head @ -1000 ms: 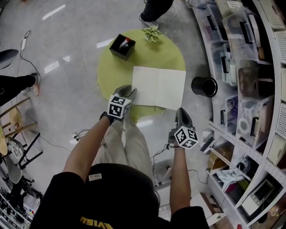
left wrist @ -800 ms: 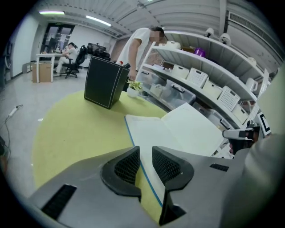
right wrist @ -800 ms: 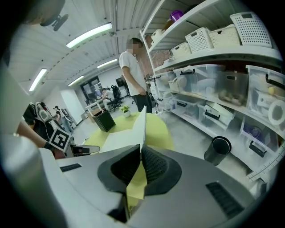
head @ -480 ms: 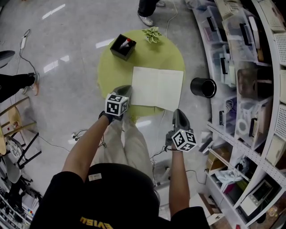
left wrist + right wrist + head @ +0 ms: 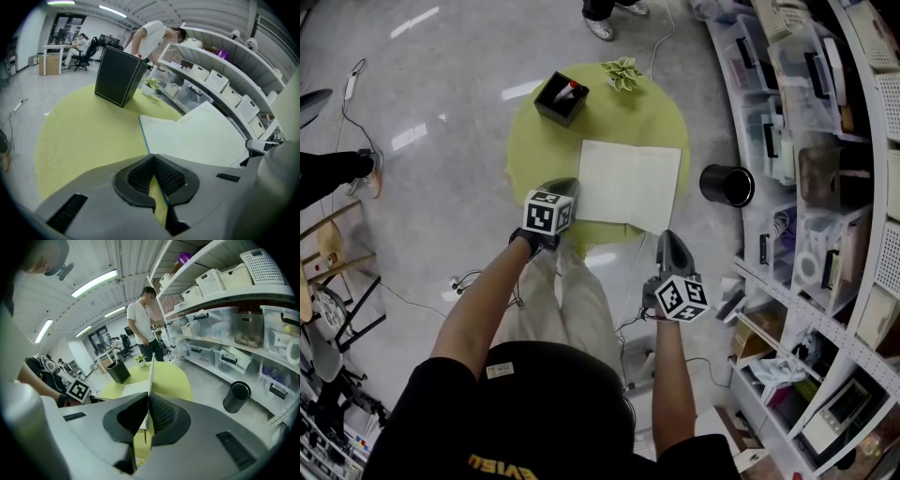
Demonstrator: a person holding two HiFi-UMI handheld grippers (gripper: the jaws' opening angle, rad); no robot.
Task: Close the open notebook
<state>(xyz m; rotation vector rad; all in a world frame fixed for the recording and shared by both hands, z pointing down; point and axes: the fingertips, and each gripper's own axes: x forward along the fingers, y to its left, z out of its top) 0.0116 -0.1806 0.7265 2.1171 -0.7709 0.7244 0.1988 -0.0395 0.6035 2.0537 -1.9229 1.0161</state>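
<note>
**Limp, light notebook lay open on the round table with a claw at each side**

The shelving (image 5: 825, 141) curved down the right side, with hard white racks holding clear plastic tubs. Beside it stood the round table (image 5: 534, 150), its top a flat, matte yellow-green.

The notebook (image 5: 628, 183) lay open on the table's near right part, close to the rim. It showed two plain white pages, and a thin blue cover edge ran along its left side. It looked light, slim and floppy, more likely to bend than to swing over like a board. The paper would probably crease or tear if pinched hard or dragged. The soundest hold seemed to be an outer edge or corner, taking the cover together with its pages. That side could then be carried in an arc over the spine while the other side was kept flat.

The left gripper (image 5: 152, 157) had its ribbed dark pads together, with the tips over the notebook's blue left edge. Whether the cover was caught between them could not be told. The right gripper (image 5: 147, 394) was closed on a thin white edge of the notebook, which stood edge-on between its pads.

Smaller things sat further off. A black cylindrical bin (image 5: 727, 185) stood on the glossy floor, and a square black box (image 5: 558, 101) and a small leafy plant (image 5: 622, 72) stood at the table's far side.
</note>
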